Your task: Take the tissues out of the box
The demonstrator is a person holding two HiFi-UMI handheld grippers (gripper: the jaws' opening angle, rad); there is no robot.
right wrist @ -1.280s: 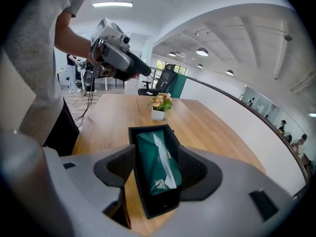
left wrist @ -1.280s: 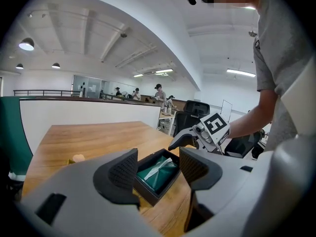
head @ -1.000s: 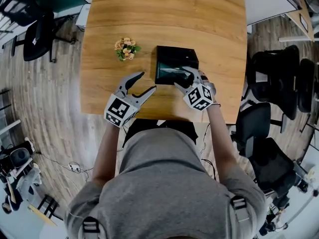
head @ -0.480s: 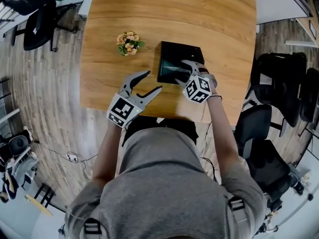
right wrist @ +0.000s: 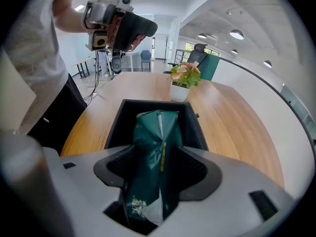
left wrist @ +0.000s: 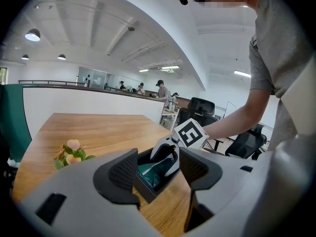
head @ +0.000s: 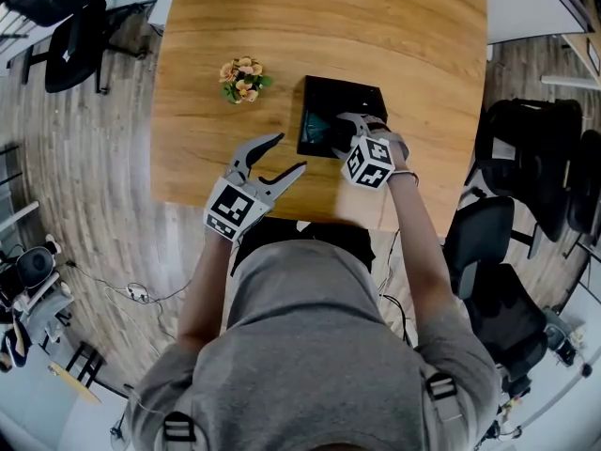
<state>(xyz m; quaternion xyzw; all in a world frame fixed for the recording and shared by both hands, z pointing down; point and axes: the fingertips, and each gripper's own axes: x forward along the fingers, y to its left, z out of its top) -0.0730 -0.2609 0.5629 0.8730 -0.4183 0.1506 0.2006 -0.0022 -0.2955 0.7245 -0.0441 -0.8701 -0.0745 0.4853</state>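
A black open box (head: 349, 86) stands on the wooden table (head: 282, 36). Inside it lies a dark green tissue pack (head: 317, 132), one end raised. My right gripper (head: 342, 132) reaches into the box from the near side. Its jaws are closing, and the tissue pack (right wrist: 155, 147) sits between the pads, creased where they press on it. The box wall (right wrist: 117, 125) frames the pack. My left gripper (head: 289, 153) hovers open over the table's near edge, left of the box, with nothing between its fingers. In the left gripper view the box (left wrist: 144, 192) and right gripper (left wrist: 167, 156) lie just beyond them.
A small pot of flowers (head: 241, 79) stands left of the box, also seen past it as the flower pot (right wrist: 183, 81). Black office chairs (head: 526, 158) stand right of the table, another chair (head: 70, 50) at the left. Bare wood stretches behind the box.
My right gripper has pushed forward and deeper into the box, around the green pack. The left gripper has hardly shifted.
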